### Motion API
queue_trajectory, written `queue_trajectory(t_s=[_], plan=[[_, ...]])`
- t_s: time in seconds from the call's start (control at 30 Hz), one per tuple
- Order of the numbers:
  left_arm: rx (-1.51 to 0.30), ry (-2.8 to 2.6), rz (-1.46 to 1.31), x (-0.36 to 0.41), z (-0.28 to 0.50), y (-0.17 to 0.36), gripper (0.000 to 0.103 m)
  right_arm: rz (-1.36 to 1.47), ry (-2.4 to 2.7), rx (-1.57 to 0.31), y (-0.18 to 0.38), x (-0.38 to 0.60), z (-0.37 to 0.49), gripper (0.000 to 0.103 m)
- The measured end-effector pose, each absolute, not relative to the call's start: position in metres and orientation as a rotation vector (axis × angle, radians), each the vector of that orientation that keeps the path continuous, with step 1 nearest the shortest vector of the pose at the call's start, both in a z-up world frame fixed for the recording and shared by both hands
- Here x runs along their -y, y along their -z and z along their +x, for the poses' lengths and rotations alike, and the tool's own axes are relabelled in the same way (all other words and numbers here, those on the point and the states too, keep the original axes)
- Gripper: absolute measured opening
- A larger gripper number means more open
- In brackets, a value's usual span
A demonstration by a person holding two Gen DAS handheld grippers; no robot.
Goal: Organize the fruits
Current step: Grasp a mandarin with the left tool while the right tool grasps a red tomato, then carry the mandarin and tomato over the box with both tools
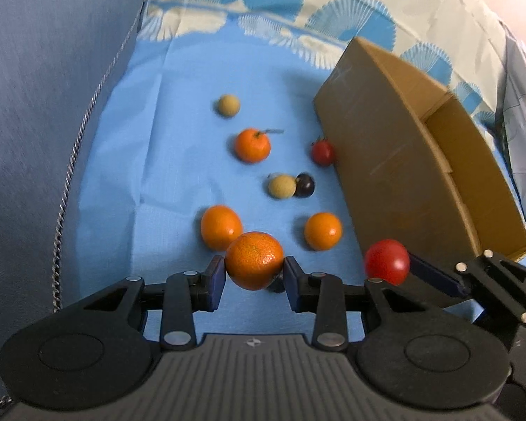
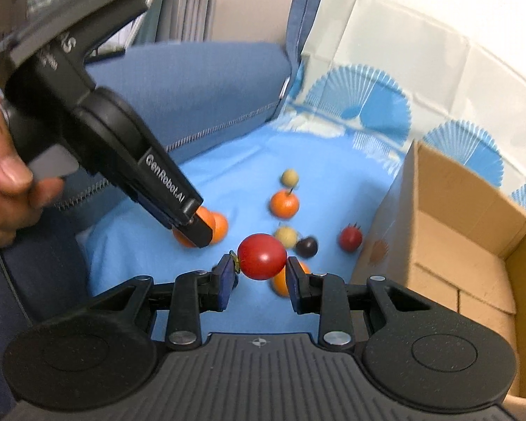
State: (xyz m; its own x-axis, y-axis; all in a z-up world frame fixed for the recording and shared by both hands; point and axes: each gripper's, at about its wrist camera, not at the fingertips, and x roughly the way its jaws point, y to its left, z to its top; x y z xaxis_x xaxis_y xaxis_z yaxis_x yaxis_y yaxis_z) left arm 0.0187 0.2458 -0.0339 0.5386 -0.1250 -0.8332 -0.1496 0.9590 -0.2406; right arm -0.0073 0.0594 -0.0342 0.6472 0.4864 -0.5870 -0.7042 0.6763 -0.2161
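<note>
My left gripper (image 1: pixel 254 273) is shut on an orange mandarin (image 1: pixel 254 260), held above the blue cloth (image 1: pixel 179 161). My right gripper (image 2: pixel 261 272) is shut on a red tomato (image 2: pixel 262 256); that tomato also shows in the left wrist view (image 1: pixel 386 261), next to the open cardboard box (image 1: pixel 403 161). Loose on the cloth lie three mandarins (image 1: pixel 221 226), (image 1: pixel 323 230), (image 1: pixel 252 145), two tan round fruits (image 1: pixel 281 186), (image 1: pixel 228 105), a dark plum (image 1: pixel 304 185) and a small red tomato (image 1: pixel 322 152). The left gripper's body (image 2: pixel 129 147) crosses the right wrist view.
A blue cushion (image 1: pixel 52 112) with a stitched edge rises on the left. The box (image 2: pixel 466 231) stands on the right, its inside looking empty. A fan-patterned cloth (image 1: pixel 298 10) covers the back. A hand (image 2: pixel 3 175) holds the left gripper.
</note>
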Motion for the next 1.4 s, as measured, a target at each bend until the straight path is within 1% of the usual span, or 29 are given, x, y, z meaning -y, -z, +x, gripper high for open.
queue_trajectory(t_s=[0.2, 0.37, 0.53, 0.7, 0.8, 0.87, 0.97, 1.13, 1.4], plan=[[-0.908, -0.006, -0.263, -0.231, 0.009, -0.001, 0.04, -0.372, -0.701, -0.437, -0.004, -0.032, -0.013, 0.033], [-0.835, 0.003, -0.226, -0.21, 0.006, -0.034, 0.04, -0.304, -0.674, -0.316, -0.049, 0.007, -0.006, 0.033], [-0.851, -0.058, -0.158, -0.181, 0.022, -0.051, 0.04, -0.287, -0.578, -0.219, -0.081, 0.055, 0.016, 0.033], [-0.782, -0.036, -0.147, -0.145, 0.042, -0.047, 0.04, -0.219, -0.462, -0.272, -0.071, 0.099, 0.05, 0.033], [-0.749, 0.046, -0.209, -0.121, 0.045, -0.027, 0.04, -0.151, -0.421, -0.341, -0.054, 0.116, 0.061, 0.033], [-0.748, 0.089, -0.209, -0.105, 0.042, -0.013, 0.04, -0.144, -0.419, -0.332, -0.05, 0.116, 0.061, 0.033], [-0.68, 0.075, -0.101, -0.085, 0.034, -0.013, 0.04, -0.202, -0.392, -0.35, -0.039, 0.114, 0.062, 0.033], [-0.547, 0.109, -0.086, -0.073, 0.029, -0.02, 0.04, -0.225, -0.359, -0.359, -0.032, 0.132, 0.061, 0.033], [-0.563, 0.142, -0.039, -0.06, 0.032, -0.009, 0.04, -0.233, -0.314, -0.382, -0.028, 0.141, 0.065, 0.033]])
